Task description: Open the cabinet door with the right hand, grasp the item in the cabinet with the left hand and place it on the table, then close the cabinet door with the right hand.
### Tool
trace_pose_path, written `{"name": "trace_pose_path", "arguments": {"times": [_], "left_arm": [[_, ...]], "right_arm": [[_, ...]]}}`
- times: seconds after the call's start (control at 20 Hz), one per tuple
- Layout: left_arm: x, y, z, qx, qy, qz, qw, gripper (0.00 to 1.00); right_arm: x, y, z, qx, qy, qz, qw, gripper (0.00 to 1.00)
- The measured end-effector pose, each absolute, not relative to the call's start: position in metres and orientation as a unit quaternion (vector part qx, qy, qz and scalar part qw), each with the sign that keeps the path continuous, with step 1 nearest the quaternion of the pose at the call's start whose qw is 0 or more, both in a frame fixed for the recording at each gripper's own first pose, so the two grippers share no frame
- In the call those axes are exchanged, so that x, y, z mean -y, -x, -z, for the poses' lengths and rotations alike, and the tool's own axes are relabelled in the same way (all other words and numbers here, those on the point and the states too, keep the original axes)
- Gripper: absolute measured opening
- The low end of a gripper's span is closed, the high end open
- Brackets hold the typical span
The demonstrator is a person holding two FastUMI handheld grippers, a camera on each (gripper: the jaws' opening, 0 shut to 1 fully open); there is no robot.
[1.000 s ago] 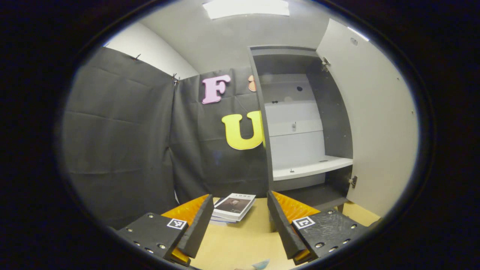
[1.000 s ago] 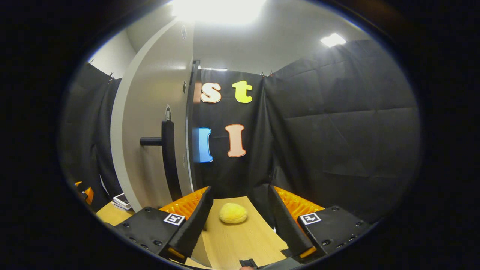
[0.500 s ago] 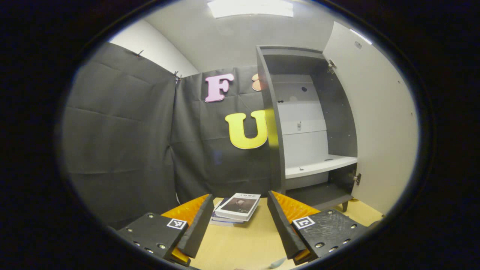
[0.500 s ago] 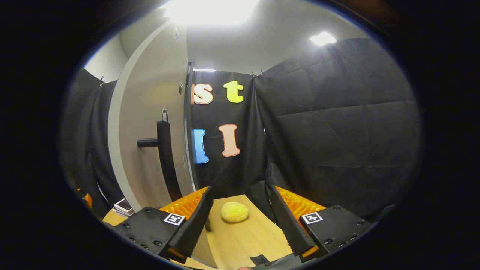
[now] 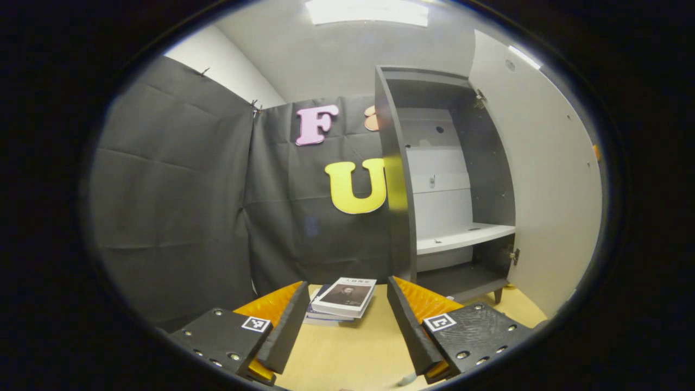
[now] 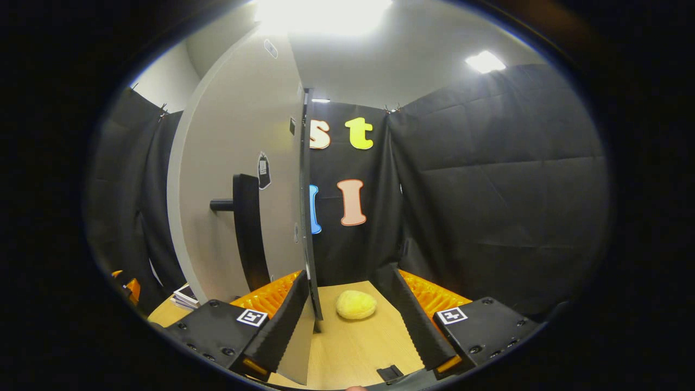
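Centrally, yellow plush item [image 6: 355, 304] lay on wooden table [image 6: 353, 353] w/ right gripper [image 6: 347, 320] open & empty nearby, cabinet door [image 6: 244, 179] w/ black handle [image 6: 245, 228] swung open, left gripper [image 5: 345, 320] open & empty, books [image 5: 342, 300] beside open cabinet [image 5: 442, 184].

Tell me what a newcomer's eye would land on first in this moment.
Probably the tall cabinet, standing open with bare shelves, its pale door swung wide beside the open right gripper. Next, the yellow item on the table, and the books ahead of the open left gripper.
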State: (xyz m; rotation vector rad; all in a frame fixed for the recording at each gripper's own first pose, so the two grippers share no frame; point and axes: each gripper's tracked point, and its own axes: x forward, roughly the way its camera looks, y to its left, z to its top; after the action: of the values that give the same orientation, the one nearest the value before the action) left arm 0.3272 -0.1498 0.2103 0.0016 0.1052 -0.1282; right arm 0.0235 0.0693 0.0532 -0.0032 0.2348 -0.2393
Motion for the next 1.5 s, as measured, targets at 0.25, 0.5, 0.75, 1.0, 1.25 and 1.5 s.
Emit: {"name": "trace_pose_path", "arguments": {"times": [0.25, 0.5, 0.75, 1.0, 1.25, 1.5], "left_arm": [[0.139, -0.327, -0.208, -0.053, 0.006, 0.063, 0.997, 0.87], [0.128, -0.327, -0.209, -0.052, 0.009, 0.057, 0.997, 0.87], [0.115, -0.319, -0.209, -0.054, 0.008, 0.047, 0.997, 0.87], [0.105, -0.311, -0.206, -0.059, 0.006, 0.037, 0.998, 0.87], [0.094, -0.305, -0.205, -0.065, 0.003, 0.027, 0.998, 0.87], [0.085, -0.3, -0.205, -0.071, 0.002, 0.018, 0.997, 0.87]], "right_arm": [[-0.097, -0.032, -0.052, -0.12, 0.007, 0.095, 0.988, 0.97], [-0.13, -0.045, -0.049, -0.121, 0.005, 0.059, 0.991, 0.97], [-0.157, -0.054, -0.05, -0.115, -0.014, 0.032, 0.993, 0.97], [-0.176, -0.073, -0.046, -0.115, -0.025, 0.002, 0.993, 0.97], [-0.218, -0.091, -0.044, -0.111, -0.037, -0.041, 0.992, 0.97], [-0.247, -0.118, -0.036, -0.113, -0.041, -0.071, 0.99, 0.98]]}}
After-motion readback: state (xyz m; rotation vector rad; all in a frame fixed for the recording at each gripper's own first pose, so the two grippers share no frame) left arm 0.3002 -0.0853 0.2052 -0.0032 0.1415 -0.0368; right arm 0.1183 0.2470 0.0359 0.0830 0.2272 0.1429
